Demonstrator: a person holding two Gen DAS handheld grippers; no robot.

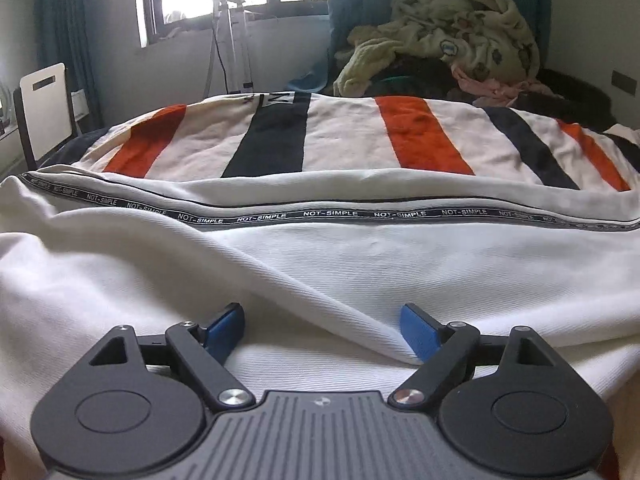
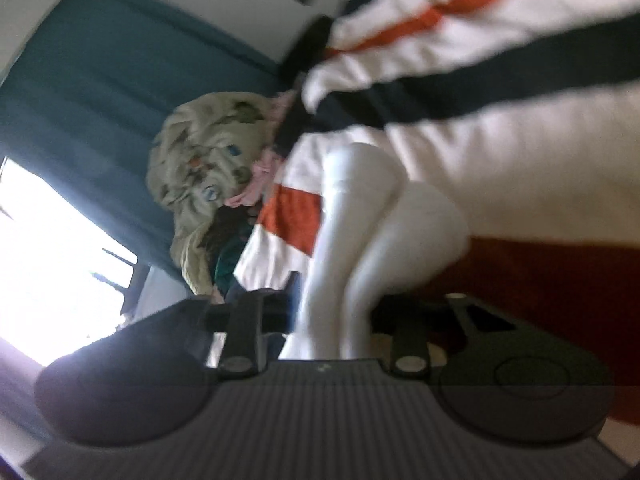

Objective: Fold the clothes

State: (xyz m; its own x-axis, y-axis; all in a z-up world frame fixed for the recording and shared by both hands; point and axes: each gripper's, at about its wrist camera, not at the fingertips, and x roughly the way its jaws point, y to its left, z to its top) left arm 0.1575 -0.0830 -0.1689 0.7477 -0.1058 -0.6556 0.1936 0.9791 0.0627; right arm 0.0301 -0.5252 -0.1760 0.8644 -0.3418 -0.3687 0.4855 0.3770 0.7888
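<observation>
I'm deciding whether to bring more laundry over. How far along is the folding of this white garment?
Early. Done: the white garment lies spread over the striped blanket, wrinkled, no finished fold visible. In hand: the right gripper is shut on a bunch of its white fabric; the left gripper hovers open over a crease. Left: the folding itself, plus the heap of clothes behind.

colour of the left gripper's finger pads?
Blue pads on black arms; clearest in the left wrist view.
</observation>
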